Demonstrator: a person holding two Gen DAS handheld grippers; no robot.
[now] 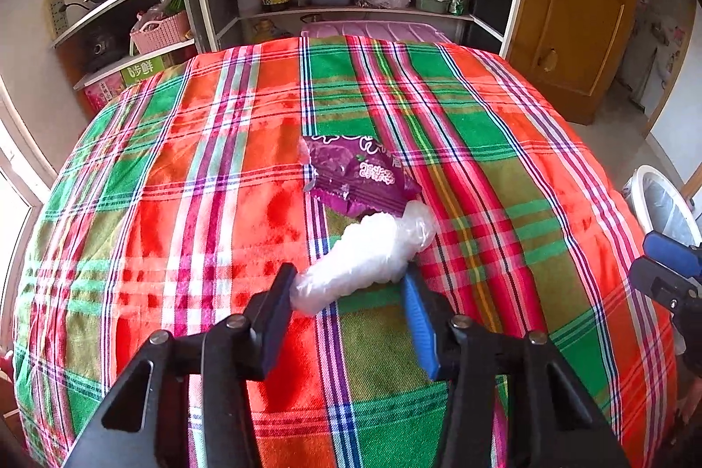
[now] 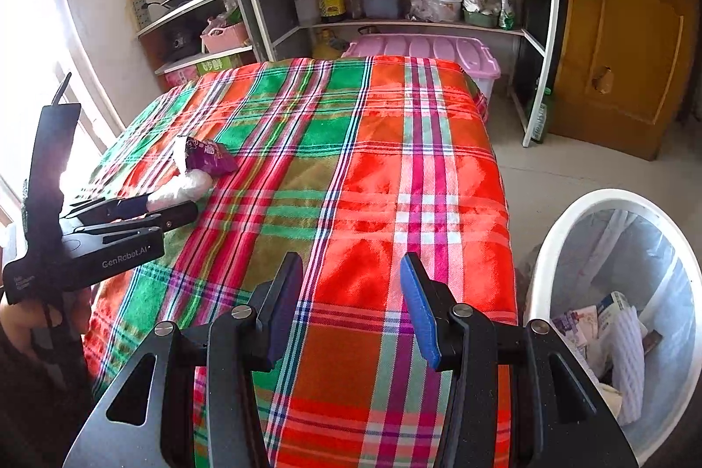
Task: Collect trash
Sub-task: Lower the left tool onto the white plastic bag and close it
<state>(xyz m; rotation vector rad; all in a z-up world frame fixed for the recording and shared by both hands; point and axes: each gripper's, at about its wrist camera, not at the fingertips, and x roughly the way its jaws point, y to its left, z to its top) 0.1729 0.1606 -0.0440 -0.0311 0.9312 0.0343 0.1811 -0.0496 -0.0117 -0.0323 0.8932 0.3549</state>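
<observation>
Plaid worktop, centre frame, still carries two pieces, while the bin at lower right already holds some trash. The plastic wad, long axis lower left to upper right, touches the wrapper above it. Left hand-held gripper brackets the wad's near end, contact uncertain; right hand-held gripper half-open, empty.

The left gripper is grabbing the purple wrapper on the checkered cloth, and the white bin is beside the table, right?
Not quite. The left gripper is closed around the crumpled clear plastic, not the purple wrapper, which lies just beyond it on the checkered cloth. The left wrist view shows this. The white bin does stand beside the table.
</observation>
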